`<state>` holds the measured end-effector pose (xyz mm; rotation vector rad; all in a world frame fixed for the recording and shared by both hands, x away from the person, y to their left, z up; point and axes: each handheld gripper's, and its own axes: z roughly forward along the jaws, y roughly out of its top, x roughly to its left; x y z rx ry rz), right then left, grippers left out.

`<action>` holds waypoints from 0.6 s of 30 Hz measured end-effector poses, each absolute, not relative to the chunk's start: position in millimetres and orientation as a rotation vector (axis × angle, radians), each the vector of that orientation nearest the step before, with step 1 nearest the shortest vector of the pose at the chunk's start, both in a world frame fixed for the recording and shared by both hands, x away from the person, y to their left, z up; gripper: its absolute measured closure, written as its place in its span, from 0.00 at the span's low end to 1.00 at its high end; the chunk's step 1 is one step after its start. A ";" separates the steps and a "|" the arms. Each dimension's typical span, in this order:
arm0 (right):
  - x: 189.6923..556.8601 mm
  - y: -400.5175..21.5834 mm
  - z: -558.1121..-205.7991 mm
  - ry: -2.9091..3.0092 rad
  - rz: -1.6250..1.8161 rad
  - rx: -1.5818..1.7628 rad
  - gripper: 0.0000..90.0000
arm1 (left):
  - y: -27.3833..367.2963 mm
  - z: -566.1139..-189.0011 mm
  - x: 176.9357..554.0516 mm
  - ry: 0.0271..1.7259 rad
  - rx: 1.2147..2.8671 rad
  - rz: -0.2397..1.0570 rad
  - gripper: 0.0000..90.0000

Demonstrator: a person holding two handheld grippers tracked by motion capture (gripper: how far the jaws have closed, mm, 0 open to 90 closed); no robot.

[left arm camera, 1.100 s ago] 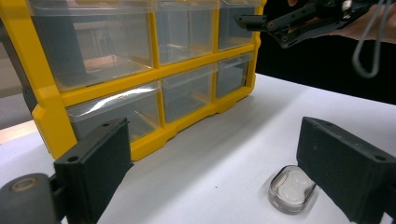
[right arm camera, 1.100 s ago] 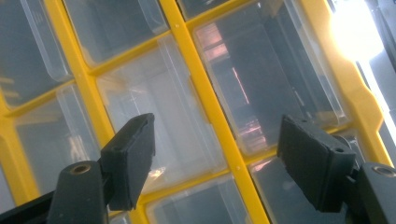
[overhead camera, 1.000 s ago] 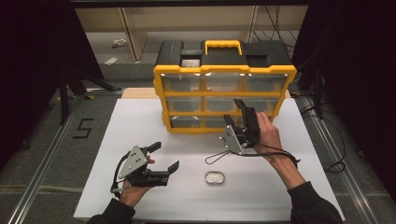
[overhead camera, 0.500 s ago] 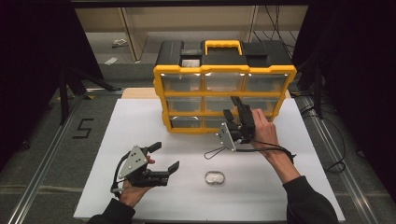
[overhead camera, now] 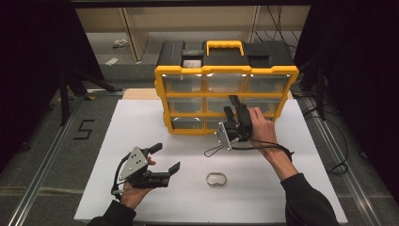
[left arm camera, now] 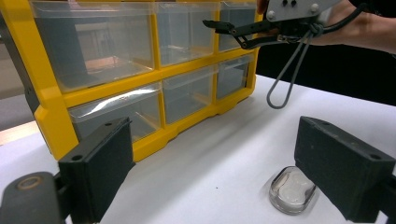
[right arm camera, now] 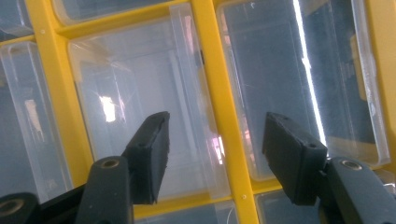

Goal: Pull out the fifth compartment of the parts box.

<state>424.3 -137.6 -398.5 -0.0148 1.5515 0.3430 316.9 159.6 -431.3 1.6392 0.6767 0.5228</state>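
1. High view: we find a yellow and black drawer organizer [overhead camera: 226, 89] standing at the far side of the white table sheet [overhead camera: 141, 122], with clear drawers in three rows.
2. We note the right gripper [overhead camera: 230, 106] held up against the organizer's front, level with the middle row of drawers, in the person's right hand [overhead camera: 261, 129].
3. Right gripper view: we see its jaws standing apart with nothing between them, either side of a yellow divider [right arm camera: 219, 107] between two clear drawers [right arm camera: 140, 121]; they have just been closing. We cannot tell whether the tips touch the drawer fronts.
4. We record the left gripper [overhead camera: 167, 157] low over the sheet at the near left, in the person's left hand [overhead camera: 134, 190], well apart from the organizer.
5. Left gripper view: its jaws stand wide and hold nothing.
6. We observe a small clear oval container [overhead camera: 216, 179] lying on the sheet, between the two hands and near the table's front edge; in the left gripper view it sits just beside the right-hand jaw, not gripped [left arm camera: 292, 191].
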 end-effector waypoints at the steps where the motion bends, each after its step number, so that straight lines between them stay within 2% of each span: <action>1: 424.3 -137.6 -398.5 1.551 0.343 -0.015 0.48 | 159.6 -431.3 316.9 0.676 1.640 0.523 0.12; 18: 431.3 -128.9 -401.4 1.509 0.312 -0.030 0.55 | 159.2 -431.5 317.2 0.678 1.638 0.514 0.13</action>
